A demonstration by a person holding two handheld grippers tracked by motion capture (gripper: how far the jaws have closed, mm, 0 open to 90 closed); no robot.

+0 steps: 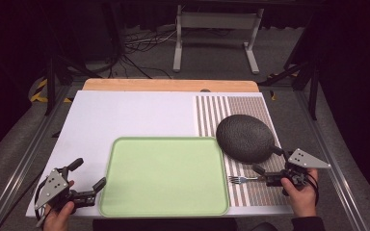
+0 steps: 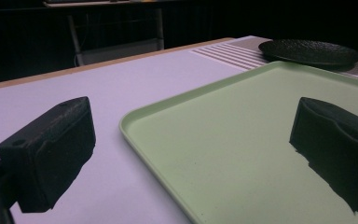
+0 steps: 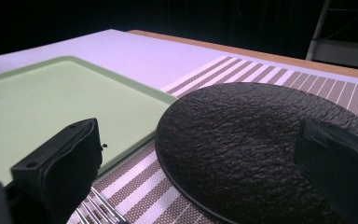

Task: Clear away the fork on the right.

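A pale green tray (image 1: 164, 140) lies empty at the table's front centre. Right of it, a dark textured oval plate (image 1: 244, 137) rests on a striped placemat (image 1: 212, 113). A silver fork (image 1: 241, 179) lies on the mat in front of the plate, tines toward the tray. My right gripper (image 1: 268, 160) stands open just over the fork's handle end, one jaw near the plate's rim. In the right gripper view the plate (image 3: 242, 135) spreads between the wide jaws and the fork tines (image 3: 100, 210) show under the left one. My left gripper (image 1: 89, 174) is open at the tray's left edge (image 2: 168, 105).
The white tabletop (image 1: 125, 110) stretches behind and left of the tray, ending in a wooden strip (image 1: 168, 85) at the far edge. Beyond the table stand a metal frame (image 1: 217, 29) and loose cables on the floor. Dark tripod legs flank both far corners.
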